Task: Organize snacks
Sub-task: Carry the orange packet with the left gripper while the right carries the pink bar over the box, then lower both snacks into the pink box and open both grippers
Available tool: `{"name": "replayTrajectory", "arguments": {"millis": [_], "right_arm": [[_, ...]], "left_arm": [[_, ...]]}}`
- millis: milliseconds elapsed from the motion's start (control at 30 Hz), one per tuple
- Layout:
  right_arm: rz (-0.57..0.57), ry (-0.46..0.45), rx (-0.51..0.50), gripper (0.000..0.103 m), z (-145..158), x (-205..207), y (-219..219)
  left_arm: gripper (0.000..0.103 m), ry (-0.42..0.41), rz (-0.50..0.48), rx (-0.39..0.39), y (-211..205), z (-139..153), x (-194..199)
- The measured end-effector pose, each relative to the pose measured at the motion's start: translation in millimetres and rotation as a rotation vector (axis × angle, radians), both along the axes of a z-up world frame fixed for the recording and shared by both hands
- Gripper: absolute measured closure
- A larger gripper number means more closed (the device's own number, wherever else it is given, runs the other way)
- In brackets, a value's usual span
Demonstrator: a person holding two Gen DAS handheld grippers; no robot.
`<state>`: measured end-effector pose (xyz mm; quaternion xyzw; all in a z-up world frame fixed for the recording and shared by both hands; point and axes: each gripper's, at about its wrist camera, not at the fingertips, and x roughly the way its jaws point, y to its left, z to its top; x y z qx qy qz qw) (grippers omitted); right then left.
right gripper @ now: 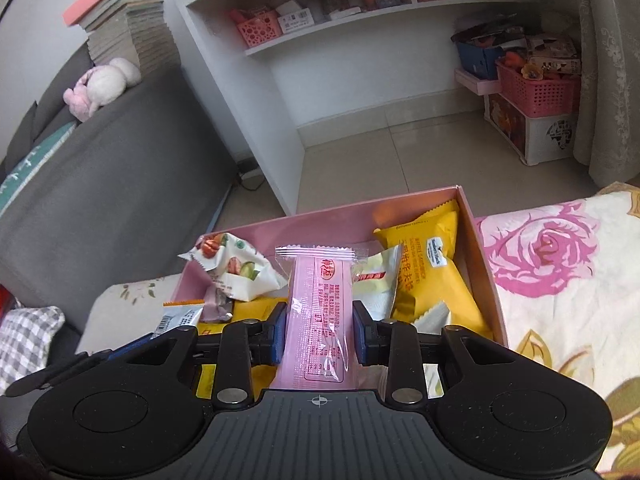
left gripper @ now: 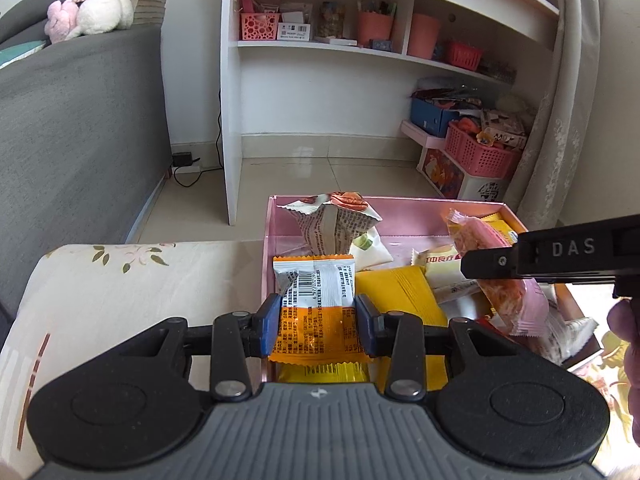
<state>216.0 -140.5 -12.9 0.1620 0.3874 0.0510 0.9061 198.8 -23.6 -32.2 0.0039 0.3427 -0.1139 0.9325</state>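
1. Left tongs (left gripper: 316, 322) clamp an orange-and-white snack packet (left gripper: 316, 308), held over the near left corner of the pink box (left gripper: 269, 240).
2. Right tongs (right gripper: 319, 334) clamp a pink wafer packet (right gripper: 318, 312) above the box's middle.
3. Yellow sandwich-biscuit pack (right gripper: 432, 272) lies in the box's right side.

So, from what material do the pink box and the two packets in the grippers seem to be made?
The pink box looks like thin card with a slightly glossy coating; its walls are flat and reflect softly. The orange and white packet in the left gripper seems plastic film, shiny, with crimped ends. The pink packet in the right gripper looks like clear glossy film, creased, over a pink inside.
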Motion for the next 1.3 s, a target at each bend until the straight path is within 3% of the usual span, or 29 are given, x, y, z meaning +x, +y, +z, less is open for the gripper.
{"name": "replayTrajectory", "arguments": {"millis": [367, 467, 867, 1000, 1067, 1233, 1300], "right_arm": [[-0.002, -0.008, 0.010, 0.072, -11, 29, 3], [-0.005, -0.019, 0.040, 0.067, -12, 30, 1], [0.005, -0.043, 0.040, 0.037, 1, 12, -2], [0.006, -0.055, 0.042, 0.035, 11, -1, -6], [-0.002, -0.062, 0.049, 0.030, 17, -10, -8], [0.000, -0.073, 0.050, 0.026, 31, -34, -10], [0.000, -0.077, 0.043, 0.020, 35, -44, -10]], "left_arm": [[0.067, -0.019, -0.021, 0.008, -2, -10, 13], [0.065, -0.024, -0.039, 0.013, -2, -10, 13], [0.049, -0.028, -0.057, 0.037, -4, -4, 1], [0.040, -0.032, -0.063, 0.062, -9, 3, -9], [0.027, -0.039, -0.053, 0.083, -10, 6, -15], [0.023, -0.018, -0.047, 0.081, -7, 15, -31], [0.020, -0.012, -0.046, 0.084, -5, 18, -40]]}}
